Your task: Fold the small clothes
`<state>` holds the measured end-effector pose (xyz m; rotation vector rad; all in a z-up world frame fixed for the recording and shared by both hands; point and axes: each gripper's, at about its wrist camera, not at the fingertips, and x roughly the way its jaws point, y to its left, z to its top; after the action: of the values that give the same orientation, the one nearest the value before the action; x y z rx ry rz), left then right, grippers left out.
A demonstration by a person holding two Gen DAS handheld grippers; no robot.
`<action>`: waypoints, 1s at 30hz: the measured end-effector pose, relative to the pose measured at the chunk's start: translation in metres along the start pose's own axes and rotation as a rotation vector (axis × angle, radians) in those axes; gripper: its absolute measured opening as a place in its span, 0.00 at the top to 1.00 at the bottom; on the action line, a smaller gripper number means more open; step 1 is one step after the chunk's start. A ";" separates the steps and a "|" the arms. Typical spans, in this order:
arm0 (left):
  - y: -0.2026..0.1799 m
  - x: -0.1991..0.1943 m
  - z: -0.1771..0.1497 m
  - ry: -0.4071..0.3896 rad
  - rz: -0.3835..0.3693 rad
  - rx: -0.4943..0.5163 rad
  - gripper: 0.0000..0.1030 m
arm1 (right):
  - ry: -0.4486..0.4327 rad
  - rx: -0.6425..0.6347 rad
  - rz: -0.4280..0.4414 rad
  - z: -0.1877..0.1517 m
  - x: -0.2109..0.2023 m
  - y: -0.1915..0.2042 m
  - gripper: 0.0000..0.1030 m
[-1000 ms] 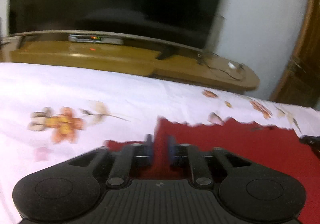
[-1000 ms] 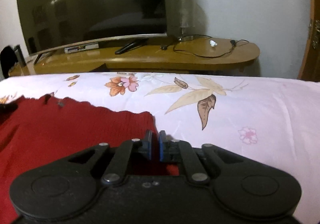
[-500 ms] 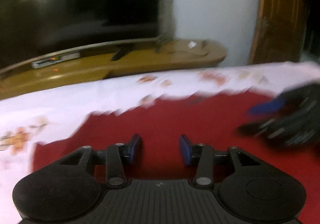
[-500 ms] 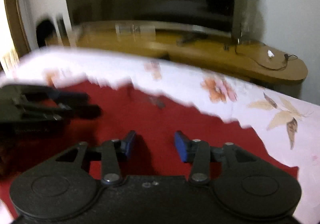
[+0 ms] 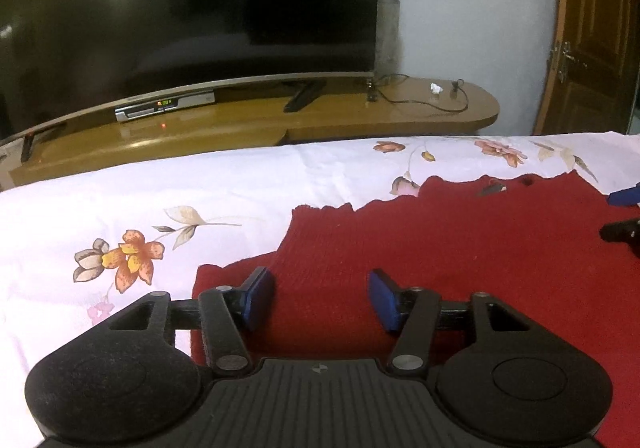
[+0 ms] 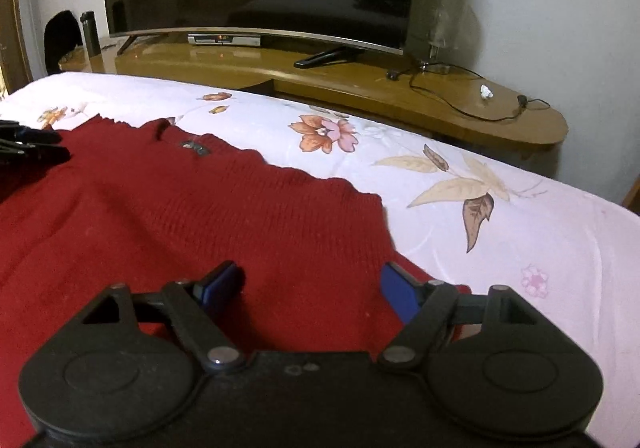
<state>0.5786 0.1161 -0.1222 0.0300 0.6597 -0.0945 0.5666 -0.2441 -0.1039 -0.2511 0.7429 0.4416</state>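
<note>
A red knitted sweater [image 5: 460, 244] lies flat on the white floral bedsheet [image 5: 160, 199]. My left gripper [image 5: 320, 298] is open just above the sweater's left part, holding nothing. My right gripper [image 6: 314, 288] is open above the sweater [image 6: 180, 215] near its right edge, also empty. The right gripper's tips show at the right edge of the left wrist view [image 5: 624, 215]. The left gripper shows at the left edge of the right wrist view [image 6: 28, 147].
Beyond the bed stands a wooden TV bench [image 5: 280, 127] with a large dark television [image 5: 192, 7], a set-top box [image 5: 164, 107] and cables. A glass lamp [image 6: 438, 27] stands on the bench. A wooden door [image 5: 596, 27] is at the right.
Both grippers were shut on the sweater a second ago. They have opened and let it go, and it now lies flat. Both views have steadied after swinging.
</note>
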 end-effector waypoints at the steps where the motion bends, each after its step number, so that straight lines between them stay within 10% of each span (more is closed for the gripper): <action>1: -0.001 -0.005 0.002 -0.001 0.009 -0.005 0.46 | 0.003 0.007 -0.004 0.002 -0.003 0.002 0.26; 5: -0.028 -0.053 0.010 -0.075 -0.069 0.051 0.42 | -0.064 0.032 0.048 0.009 -0.040 0.014 0.20; 10: -0.077 -0.054 0.004 0.044 -0.246 0.182 0.42 | -0.081 -0.062 0.252 0.015 -0.047 0.070 0.23; 15: -0.062 -0.049 -0.022 0.066 -0.212 0.156 0.27 | 0.009 -0.186 0.231 0.002 -0.017 0.107 0.19; 30: -0.017 -0.075 -0.045 0.057 -0.179 0.086 0.26 | 0.049 -0.066 0.158 -0.039 -0.053 0.017 0.12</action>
<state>0.4907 0.1080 -0.1114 0.0565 0.7144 -0.2957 0.5012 -0.2595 -0.0959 -0.2675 0.8004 0.6120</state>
